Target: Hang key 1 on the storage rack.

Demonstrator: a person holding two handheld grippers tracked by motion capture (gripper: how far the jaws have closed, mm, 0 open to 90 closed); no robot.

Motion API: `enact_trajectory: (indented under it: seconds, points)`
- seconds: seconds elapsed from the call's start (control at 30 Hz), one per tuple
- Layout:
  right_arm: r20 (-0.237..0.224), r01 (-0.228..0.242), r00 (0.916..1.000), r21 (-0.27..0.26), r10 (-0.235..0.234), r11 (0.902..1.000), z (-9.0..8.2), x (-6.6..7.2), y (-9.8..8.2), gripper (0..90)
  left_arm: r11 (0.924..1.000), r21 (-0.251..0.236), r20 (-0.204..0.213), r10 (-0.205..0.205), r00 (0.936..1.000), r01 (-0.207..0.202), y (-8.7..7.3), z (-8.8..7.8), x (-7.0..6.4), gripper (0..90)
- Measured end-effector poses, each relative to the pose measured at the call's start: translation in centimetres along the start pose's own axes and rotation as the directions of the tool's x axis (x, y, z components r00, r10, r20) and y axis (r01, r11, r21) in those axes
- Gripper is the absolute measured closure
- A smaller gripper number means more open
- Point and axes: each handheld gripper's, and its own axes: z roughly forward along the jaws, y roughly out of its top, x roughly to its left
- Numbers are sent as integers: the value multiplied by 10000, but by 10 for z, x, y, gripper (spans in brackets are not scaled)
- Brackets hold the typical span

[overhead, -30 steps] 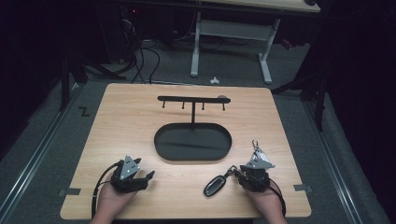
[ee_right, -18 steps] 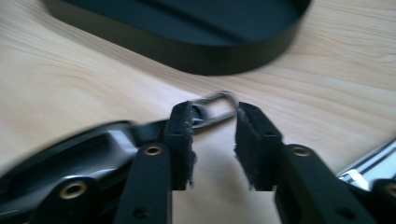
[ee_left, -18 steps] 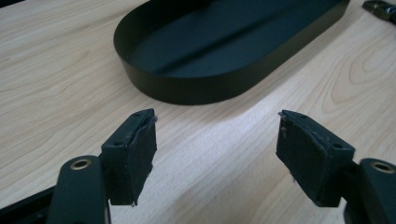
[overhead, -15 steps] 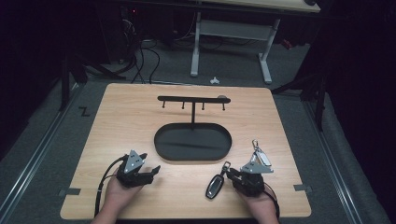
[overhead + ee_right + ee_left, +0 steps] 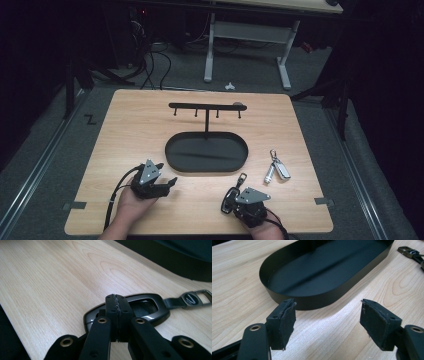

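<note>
Black car key fob (image 5: pixel 125 311) with a strap and metal clasp lies flat on the wooden table (image 5: pixel 135 130), near the front edge, right of centre. Right gripper (image 5: pixel 231 200) sits right at it; its jaws have just been closing and now meet pad to pad over the fob's near end, whether they pinch any of it I cannot tell. Second key set (image 5: pixel 276 169), silver, lies further right, well apart. Black oval tray (image 5: pixel 206 152) sits mid-table, with a hook rack (image 5: pixel 206 106) standing behind it. Left gripper (image 5: pixel 327 320) hovers just before the tray's near wall, jaws wide apart, nothing between them.
</note>
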Motion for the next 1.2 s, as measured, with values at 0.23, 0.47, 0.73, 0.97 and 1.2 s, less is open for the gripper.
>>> enact_trajectory:
  seconds: [0.23, 0.47, 0.73, 0.97, 1.2]
  points:
    - [374, -45, 9993, 143, 40, 9999, -14, -7, -11, 898, 9998, -211, 240, 34, 9997, -29, 6, 6, -2, 295]
    - [1005, -625, 9931, 239, 598, 9978, -34, -27, -28, 898, 9995, -205, 442, 230, 9988, -221, 13, 15, -7, 294]
    - [1697, -1354, 9767, 114, 1315, 9907, -53, -45, -44, 897, 9994, -204, 655, 305, 9974, -293, 18, 23, -10, 294]
    - [2016, -1539, 9677, -23, 1512, 9881, -60, -55, -49, 874, 9992, -172, 568, 356, 9977, -347, 18, 23, -11, 294]
    - [2035, -1546, 9661, -363, 1588, 9873, -60, -60, -42, 821, 9998, -186, 232, 96, 9997, -92, 11, 12, -5, 293]
